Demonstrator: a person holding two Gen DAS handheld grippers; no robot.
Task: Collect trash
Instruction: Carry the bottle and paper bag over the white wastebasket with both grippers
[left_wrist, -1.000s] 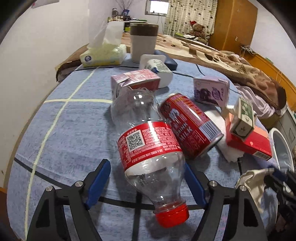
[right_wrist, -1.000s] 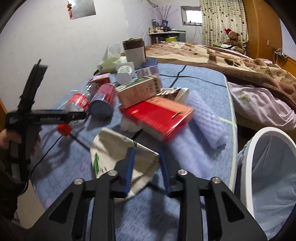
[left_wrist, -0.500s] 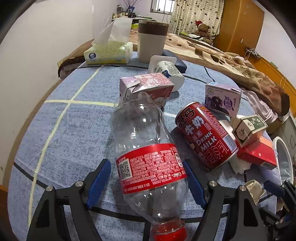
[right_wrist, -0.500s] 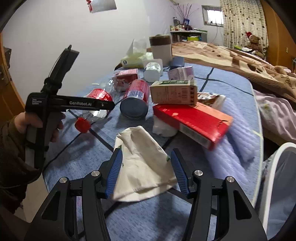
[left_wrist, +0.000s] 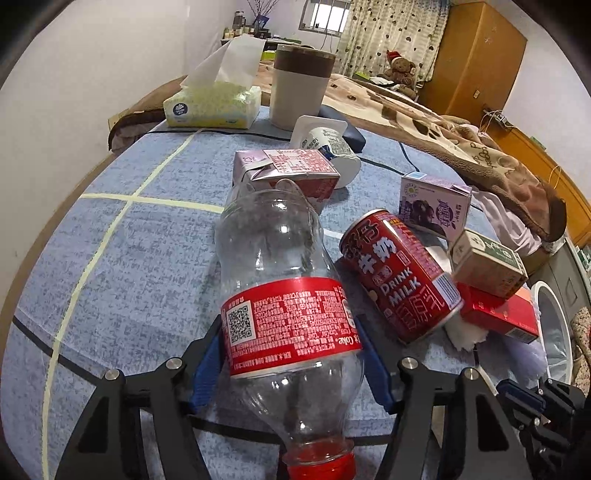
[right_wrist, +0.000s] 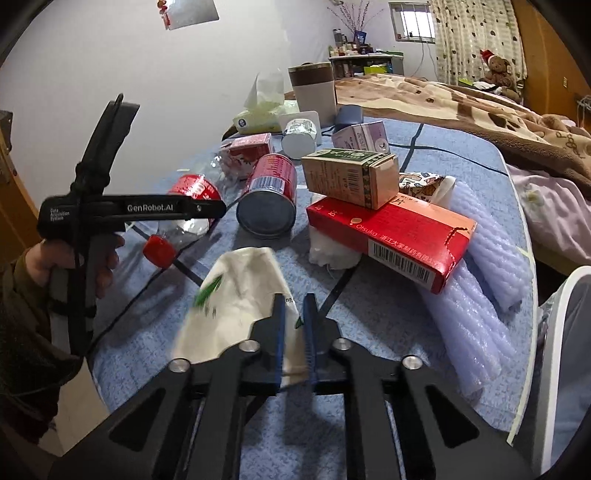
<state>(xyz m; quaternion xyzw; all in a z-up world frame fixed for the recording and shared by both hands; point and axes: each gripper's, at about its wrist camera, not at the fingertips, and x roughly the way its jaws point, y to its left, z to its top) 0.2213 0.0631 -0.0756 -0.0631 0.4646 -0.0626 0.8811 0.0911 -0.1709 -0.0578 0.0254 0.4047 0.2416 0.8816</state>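
1. A bedroom: a table under a blue cloth (left_wrist: 110, 258) with pale grid lines stands by a bed with a brown blanket (left_wrist: 461, 147); a white bin (right_wrist: 565, 354) with a liner sits just off the table's right edge

2. What has changed, nearest first: the right gripper (right_wrist: 294, 328), spread around the paper bag (right_wrist: 236, 295) half a second ago, has now pressed together on the bag's near edge, with only the crumpled paper between its blue pads

3. The left gripper (left_wrist: 290, 354), wide open a second ago, has closed until both pads touch the red label of the bottle (left_wrist: 284, 306), which lies on its side with its red cap toward the camera

4. My reading: both grasps are now made, so two pieces of trash look ready to be lifted toward the bin; nothing appears to be in it yet, though its inside is only partly in view

5. Count, near to far: one bag and one bottle in the grippers; one red can (left_wrist: 400, 275) on its side touching the bottle; one white wad (right_wrist: 332, 253) under one flat red box (right_wrist: 391, 236); one green-and-tan carton (right_wrist: 351, 177) resting on that box; rolled lilac foam sheet (right_wrist: 487, 266) beside it

6. Further back: one patterned wrapper (right_wrist: 424, 184), one red-and-pink carton (left_wrist: 288, 173), one purple carton (left_wrist: 436, 205), one tipped yogurt cup (left_wrist: 328, 144)

7. Farthest: one dark blue thing partly hidden, one lidded container (left_wrist: 301, 86), one tissue pack (left_wrist: 212, 105); these last two may not be trash
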